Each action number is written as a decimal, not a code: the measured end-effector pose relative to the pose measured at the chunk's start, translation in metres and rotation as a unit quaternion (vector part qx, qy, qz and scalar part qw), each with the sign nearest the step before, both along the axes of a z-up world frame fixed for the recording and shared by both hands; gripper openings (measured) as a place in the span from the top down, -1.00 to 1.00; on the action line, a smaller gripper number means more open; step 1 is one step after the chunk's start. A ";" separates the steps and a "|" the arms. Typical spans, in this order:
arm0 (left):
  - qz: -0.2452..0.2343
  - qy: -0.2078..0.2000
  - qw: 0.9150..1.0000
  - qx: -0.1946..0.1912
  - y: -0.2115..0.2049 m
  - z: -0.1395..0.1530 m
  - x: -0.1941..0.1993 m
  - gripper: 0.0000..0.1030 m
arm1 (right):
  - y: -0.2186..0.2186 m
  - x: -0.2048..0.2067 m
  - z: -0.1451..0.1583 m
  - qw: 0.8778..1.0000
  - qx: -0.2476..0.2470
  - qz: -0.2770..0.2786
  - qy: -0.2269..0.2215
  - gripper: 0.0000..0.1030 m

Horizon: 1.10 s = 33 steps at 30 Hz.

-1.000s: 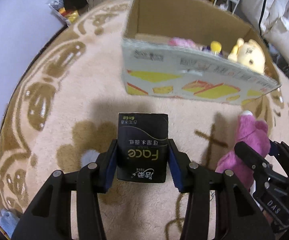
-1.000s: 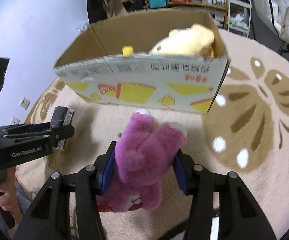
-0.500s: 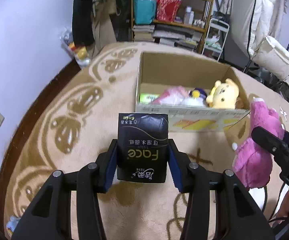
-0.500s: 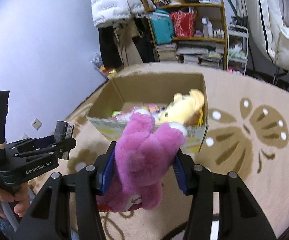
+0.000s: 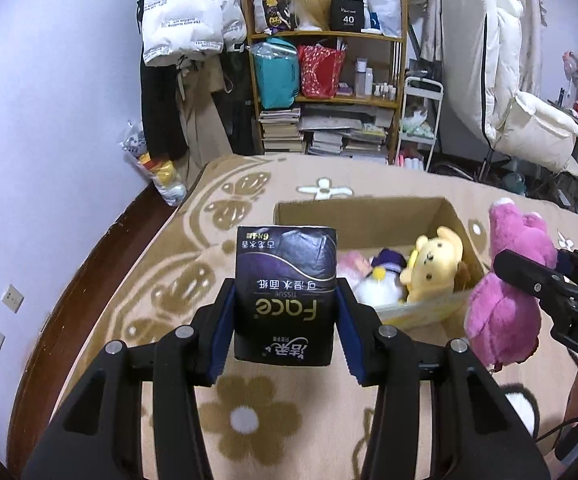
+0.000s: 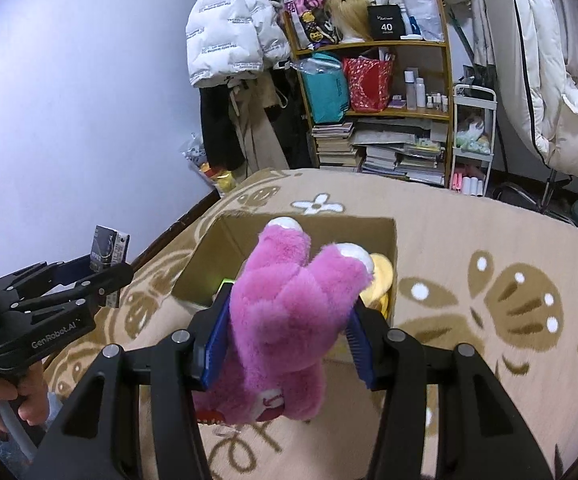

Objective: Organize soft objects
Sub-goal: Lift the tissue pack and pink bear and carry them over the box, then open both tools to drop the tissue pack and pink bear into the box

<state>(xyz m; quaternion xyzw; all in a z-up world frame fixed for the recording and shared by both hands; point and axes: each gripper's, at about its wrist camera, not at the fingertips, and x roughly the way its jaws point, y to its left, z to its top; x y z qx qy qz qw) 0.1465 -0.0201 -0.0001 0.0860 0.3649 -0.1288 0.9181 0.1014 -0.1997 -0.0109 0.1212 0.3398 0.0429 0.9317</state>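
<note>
A black tissue pack is pinched between the blue pads of the left tool, its printed face turned toward the camera with the lettering upside down. The pack is held in the air above the patterned rug, on the near side of an open cardboard box that stands on that rug. Inside the box a yellow plush toy is seen propped against the right wall, with a white and purple plush just beside it and a pale pink plush further left.

A pink plush bear is clamped at its body by the right tool, the pads being pressed into the fur on both sides. The bear is held with its white-tipped paws pointing away from the camera, and in the right wrist view it covers much of the box lying beyond it. In the left wrist view the same bear is shown at the right edge, raised off the rug just beside the box's near right corner, with the right tool around it.

The left tool is also visible at the left of the right wrist view, gripped by a person's hand. A shelf loaded with bags, bottles and stacked books stands against the far wall, and a white padded jacket is hung beside it.
</note>
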 end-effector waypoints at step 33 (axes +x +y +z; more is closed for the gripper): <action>-0.032 0.018 0.999 -0.013 -0.036 -0.041 0.076 0.11 | -0.029 0.088 -0.048 1.000 -0.003 0.003 0.026 -0.14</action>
